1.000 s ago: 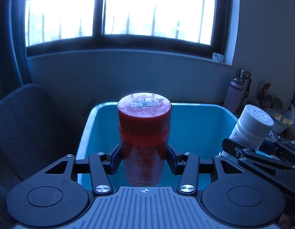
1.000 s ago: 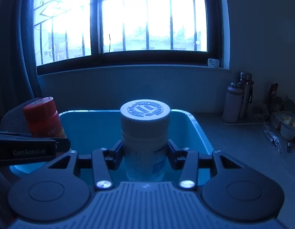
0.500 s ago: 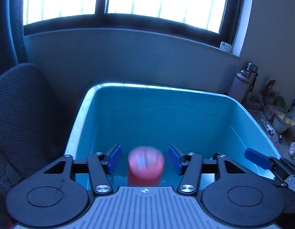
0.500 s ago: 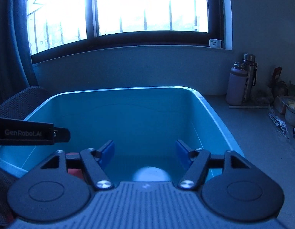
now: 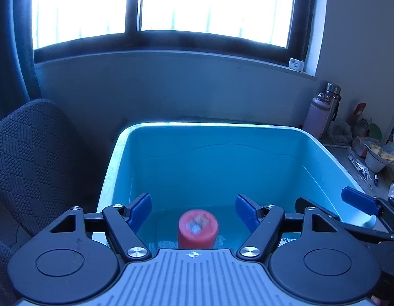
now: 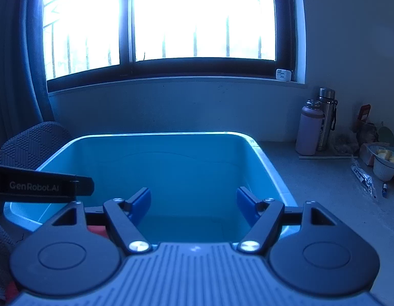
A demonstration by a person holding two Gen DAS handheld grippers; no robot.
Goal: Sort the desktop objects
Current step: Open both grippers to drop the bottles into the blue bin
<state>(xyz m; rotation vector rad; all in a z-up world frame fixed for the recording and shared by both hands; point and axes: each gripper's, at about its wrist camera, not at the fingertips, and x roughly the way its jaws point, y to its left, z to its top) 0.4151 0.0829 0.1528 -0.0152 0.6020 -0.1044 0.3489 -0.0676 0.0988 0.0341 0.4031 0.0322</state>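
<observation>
Right wrist: left gripper [image 6: 43, 186] reads "GenRobot.AI" over blue bin [image 6: 260, 153].

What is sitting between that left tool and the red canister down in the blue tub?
Nothing visible. The left tool hangs open directly above the red cylindrical canister, which stands in the blue plastic tub with only air between them.

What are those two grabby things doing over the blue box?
A person is sorting desk things into the blue bin. Both tongs, left and right, hang open above it, holding nothing. The red bottle is standing in the bin, right below the left tongs.
</observation>
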